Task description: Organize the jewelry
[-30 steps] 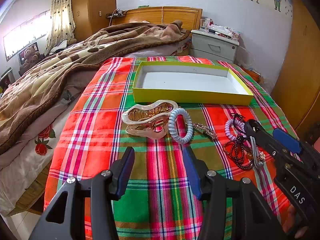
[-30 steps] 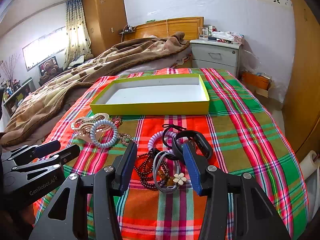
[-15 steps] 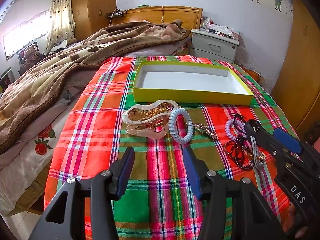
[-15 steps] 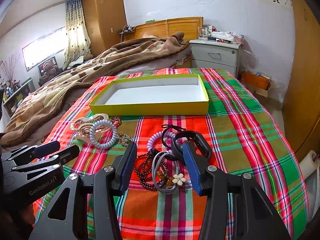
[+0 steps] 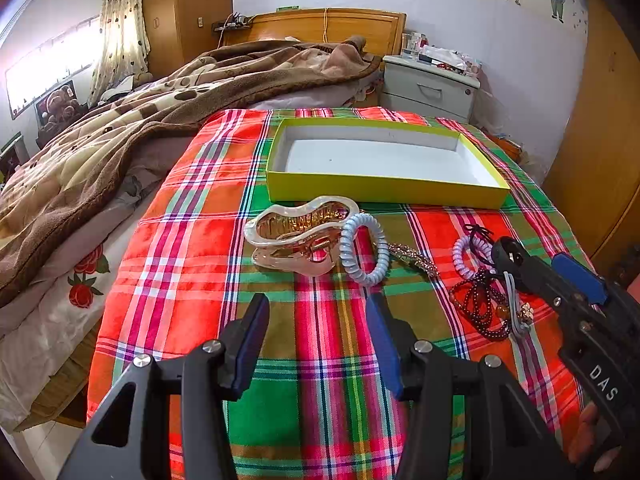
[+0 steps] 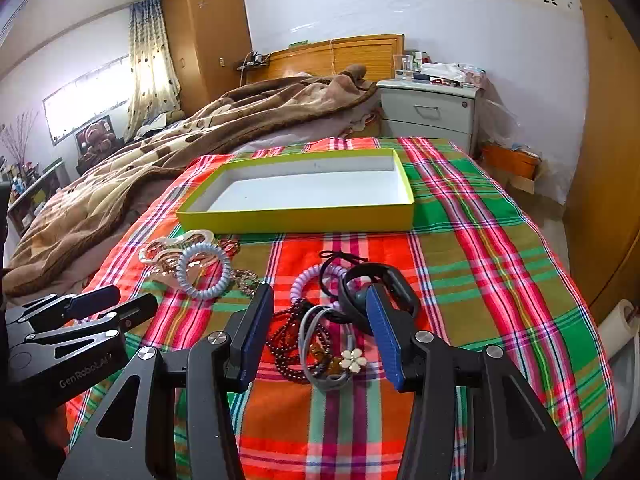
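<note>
A bright plaid cloth [image 5: 192, 264] in red, green and pink covers the end of the bed. On it, at 12 o'clock from both tongs, sits a flat yellow cardboard box with a white inside [image 5: 384, 190].

The left gripper [image 5: 316, 312] hangs over bare cloth with its two blue-padded arms spread wide, holding nothing. Just past it, at 12 o'clock, lies a big shiny cream and gold hair claw [image 5: 298, 236]. A pale blue curly coil hair tie [image 5: 364, 250] leans on the claw at its 3 o'clock side, touching it. A sparkly gold clip [image 5: 412, 258] pokes out from behind the coil.

The right gripper [image 6: 320, 306] is spread wide too, and it pinches nothing. Between its arms lies a heap: dark red bead bracelets [image 6: 286, 344], a grey hair tie with a white flower [image 6: 344, 360], a lilac curly coil [image 6: 306, 280] and a black band [image 6: 384, 280]. The black band touches the right blue pad.
</note>
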Motion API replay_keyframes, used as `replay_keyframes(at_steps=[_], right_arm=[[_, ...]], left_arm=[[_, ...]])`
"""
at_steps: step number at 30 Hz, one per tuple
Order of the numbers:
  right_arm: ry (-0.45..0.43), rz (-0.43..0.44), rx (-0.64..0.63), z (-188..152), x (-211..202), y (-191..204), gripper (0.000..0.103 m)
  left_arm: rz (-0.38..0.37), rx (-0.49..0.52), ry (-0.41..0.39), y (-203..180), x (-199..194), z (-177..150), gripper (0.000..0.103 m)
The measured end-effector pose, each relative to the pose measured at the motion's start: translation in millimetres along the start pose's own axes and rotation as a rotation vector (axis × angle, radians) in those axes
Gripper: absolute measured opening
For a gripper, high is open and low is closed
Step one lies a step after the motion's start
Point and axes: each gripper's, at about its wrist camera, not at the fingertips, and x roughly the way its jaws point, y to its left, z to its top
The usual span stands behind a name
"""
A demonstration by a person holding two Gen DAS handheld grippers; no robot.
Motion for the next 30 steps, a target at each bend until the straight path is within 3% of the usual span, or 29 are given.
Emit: replay_keyframes(at_steps=[10, 17, 23, 30], right_arm=[[-0.011, -0.040, 0.041, 3, 1, -34, 0.049], [0.035, -0.105, 0.097, 5, 14, -77, 0.049], [0.117, -0.038, 0.111, 6, 34, -91, 0.049], [0.170, -0.015, 0.017, 8, 46, -82, 0.049]], left_arm=[[-0.084, -0.043, 0.051, 10, 17, 4, 0.052], [-0.122, -0.079, 0.093, 15, 31, 8, 0.052], [-0.199, -0.101, 0.124, 5, 39, 12, 0.052], [-0.171, -0.133, 0.135, 1, 52, 21, 0.052]])
